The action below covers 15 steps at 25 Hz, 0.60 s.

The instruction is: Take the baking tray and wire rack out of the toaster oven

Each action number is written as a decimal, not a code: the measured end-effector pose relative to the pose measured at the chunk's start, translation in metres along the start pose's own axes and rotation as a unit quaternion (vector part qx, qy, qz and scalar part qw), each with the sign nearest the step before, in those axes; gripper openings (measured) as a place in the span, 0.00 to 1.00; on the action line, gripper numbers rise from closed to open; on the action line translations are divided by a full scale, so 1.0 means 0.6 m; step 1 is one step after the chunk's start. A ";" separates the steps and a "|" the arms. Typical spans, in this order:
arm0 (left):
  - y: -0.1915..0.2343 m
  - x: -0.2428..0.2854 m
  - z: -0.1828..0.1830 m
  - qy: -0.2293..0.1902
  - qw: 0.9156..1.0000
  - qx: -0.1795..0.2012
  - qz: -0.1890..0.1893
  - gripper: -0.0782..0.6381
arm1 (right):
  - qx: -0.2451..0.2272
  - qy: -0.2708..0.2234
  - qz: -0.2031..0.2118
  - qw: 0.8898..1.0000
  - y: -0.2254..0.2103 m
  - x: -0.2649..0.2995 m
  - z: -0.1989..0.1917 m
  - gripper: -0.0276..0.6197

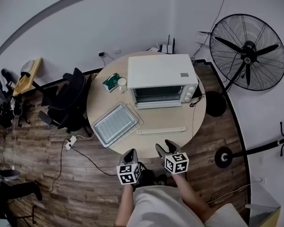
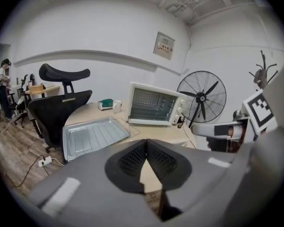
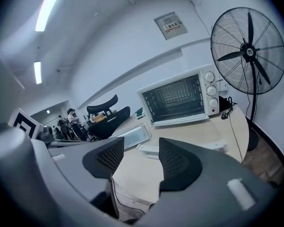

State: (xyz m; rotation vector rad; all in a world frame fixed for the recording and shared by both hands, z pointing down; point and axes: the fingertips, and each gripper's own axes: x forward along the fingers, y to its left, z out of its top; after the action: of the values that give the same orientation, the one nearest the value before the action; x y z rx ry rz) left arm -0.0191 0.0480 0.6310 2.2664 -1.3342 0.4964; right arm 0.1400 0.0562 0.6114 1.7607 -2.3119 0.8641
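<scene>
Left gripper (image 1: 129, 153) pinched closed, empty; right gripper (image 1: 165, 146) jaws apart, empty. Both at table (image 1: 156, 119) edge. Tray (image 1: 114, 124) on table, rack (image 1: 136, 113) poking out beneath, oven (image 1: 161, 77) behind. Removal looks done.

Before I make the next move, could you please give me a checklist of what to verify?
1. Baking tray out of the oven, on the table: ok.
2. Wire rack out, lying under the tray: ok.
3. Left gripper empty, jaws together: ok.
4. Right gripper empty, jaws apart: ok.
5. Toaster oven empty inside: cannot tell.
</scene>
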 end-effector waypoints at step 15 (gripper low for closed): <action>-0.103 -0.023 -0.042 -0.007 0.999 0.021 -0.046 0.19 | -0.041 -0.019 -0.008 0.999 -0.012 -0.091 -0.064 0.15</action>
State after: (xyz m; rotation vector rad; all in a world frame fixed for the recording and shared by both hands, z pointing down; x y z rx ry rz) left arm 0.0271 0.0978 0.6318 2.3569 -1.2319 0.4810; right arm 0.1545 0.1206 0.6235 1.7756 -2.3173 0.7275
